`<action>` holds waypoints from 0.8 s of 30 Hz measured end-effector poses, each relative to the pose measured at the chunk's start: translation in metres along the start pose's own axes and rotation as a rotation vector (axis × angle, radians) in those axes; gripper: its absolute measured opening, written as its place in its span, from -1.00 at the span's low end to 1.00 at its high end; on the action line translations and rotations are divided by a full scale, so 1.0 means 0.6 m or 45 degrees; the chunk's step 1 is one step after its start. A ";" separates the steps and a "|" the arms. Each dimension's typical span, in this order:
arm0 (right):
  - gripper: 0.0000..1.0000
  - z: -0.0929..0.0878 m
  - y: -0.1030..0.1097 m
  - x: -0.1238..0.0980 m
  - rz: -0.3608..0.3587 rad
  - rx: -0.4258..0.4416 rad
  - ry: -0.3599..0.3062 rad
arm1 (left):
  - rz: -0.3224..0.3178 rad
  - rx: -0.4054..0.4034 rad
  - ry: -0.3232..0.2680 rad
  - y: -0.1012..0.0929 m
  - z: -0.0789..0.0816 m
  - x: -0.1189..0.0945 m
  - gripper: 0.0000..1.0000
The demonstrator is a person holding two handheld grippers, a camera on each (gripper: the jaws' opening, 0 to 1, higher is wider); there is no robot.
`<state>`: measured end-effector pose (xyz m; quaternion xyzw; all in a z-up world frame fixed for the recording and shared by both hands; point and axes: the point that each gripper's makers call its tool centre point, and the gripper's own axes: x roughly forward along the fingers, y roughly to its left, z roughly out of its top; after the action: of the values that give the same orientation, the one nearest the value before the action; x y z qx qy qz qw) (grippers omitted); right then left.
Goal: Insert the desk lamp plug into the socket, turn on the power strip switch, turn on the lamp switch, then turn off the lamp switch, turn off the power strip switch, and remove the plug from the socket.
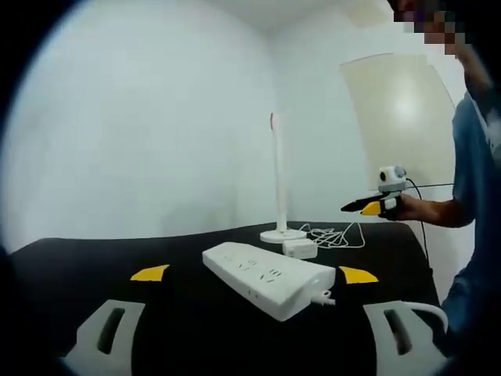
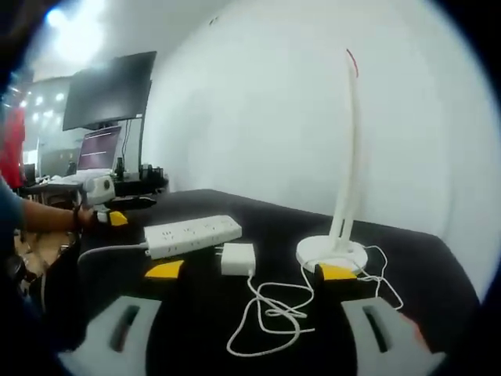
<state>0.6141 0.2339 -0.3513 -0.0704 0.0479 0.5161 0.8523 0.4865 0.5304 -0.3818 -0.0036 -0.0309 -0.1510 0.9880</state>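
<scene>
white power strip (image 1: 270, 278) flat on the black bench (image 1: 117, 258), near the left claw (image 1: 254, 274), jaws apart and holding nothing. beyond the strip, white plug adapter (image 1: 300, 248) lying loose on the bench, just beside the round base of the white lamp (image 1: 279, 184), upright at the far edge. coiled white cord (image 2: 274, 309) between adapter and lamp base. right claw (image 2: 250, 272) also spread wide, empty, hovering near adapter and cord. monitor (image 2: 109, 90) far left.
</scene>
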 end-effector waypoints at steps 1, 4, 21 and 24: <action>0.31 0.003 -0.001 0.001 0.006 -0.004 -0.002 | -0.005 -0.001 -0.007 -0.001 0.002 -0.001 0.61; 0.29 0.008 -0.005 0.008 0.031 -0.017 0.007 | -0.012 -0.010 -0.022 -0.008 0.007 0.000 0.60; -0.24 0.003 -0.002 0.042 0.190 -0.008 0.147 | -0.012 -0.036 -0.029 -0.011 0.013 -0.005 0.53; -0.25 0.005 0.002 0.045 0.214 0.027 0.146 | -0.009 -0.032 -0.023 -0.011 0.011 -0.004 0.52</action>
<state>0.6254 0.2586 -0.3529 -0.0864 0.1078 0.5804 0.8025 0.4817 0.5248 -0.3751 -0.0173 -0.0378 -0.1550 0.9870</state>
